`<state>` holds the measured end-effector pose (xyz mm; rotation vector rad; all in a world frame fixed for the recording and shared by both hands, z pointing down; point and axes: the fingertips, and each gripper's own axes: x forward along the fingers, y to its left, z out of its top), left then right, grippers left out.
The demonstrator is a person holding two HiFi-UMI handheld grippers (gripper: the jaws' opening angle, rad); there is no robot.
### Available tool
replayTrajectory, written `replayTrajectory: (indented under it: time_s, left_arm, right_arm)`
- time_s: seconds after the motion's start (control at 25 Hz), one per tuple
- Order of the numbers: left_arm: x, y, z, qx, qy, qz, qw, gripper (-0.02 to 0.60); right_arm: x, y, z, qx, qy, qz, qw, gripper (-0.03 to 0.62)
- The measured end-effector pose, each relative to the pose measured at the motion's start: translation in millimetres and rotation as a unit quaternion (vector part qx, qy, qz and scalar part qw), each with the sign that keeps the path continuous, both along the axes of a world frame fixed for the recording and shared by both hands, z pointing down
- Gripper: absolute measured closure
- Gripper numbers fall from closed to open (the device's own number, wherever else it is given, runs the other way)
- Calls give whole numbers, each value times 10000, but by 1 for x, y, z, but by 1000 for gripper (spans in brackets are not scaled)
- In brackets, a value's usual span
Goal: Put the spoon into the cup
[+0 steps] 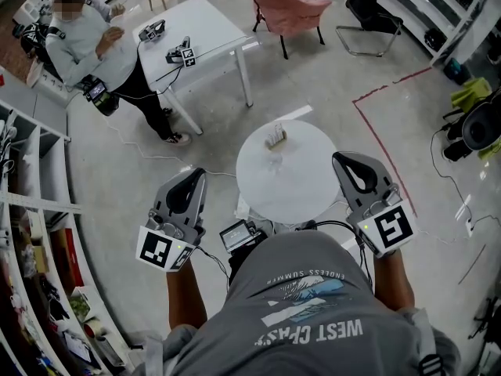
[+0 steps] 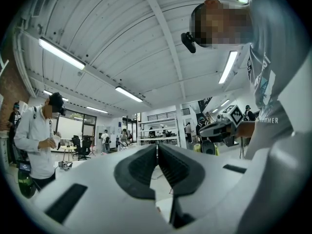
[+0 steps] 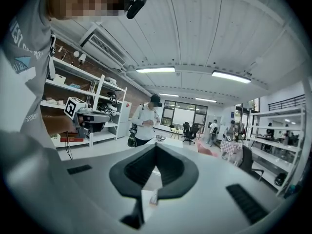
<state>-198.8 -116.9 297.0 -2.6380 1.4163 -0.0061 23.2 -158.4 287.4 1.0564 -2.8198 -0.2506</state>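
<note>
A small pale cup-like object [image 1: 275,138] stands near the far edge of the round white table [image 1: 297,186]; it is too small to make out a spoon. My left gripper [image 1: 196,175] hangs left of the table, off its near-left edge, jaws shut and empty. The right gripper [image 1: 340,160] is at the table's right edge, also shut on nothing. In the left gripper view the left gripper [image 2: 157,149] points up into the room and the right gripper [image 2: 222,126] shows across from it. In the right gripper view the right gripper [image 3: 156,149] has its pads pressed together.
A rectangular white table [image 1: 211,22] stands behind with other grippers [image 1: 182,54] on it, a person [image 1: 82,41] beside it. Behind the round table are a pink chair [image 1: 286,5] and a black chair [image 1: 372,14]. Shelves [image 1: 31,210] line the left. Red tape [image 1: 383,143] marks the floor.
</note>
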Motion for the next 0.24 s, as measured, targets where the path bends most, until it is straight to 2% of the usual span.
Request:
replayTrajectory:
  time_s: [0.24]
  left_arm:
    - [2, -4, 4, -35, 0, 39, 10000, 566]
  right_arm:
    - [-2, -4, 4, -49, 39, -13, 10000, 592]
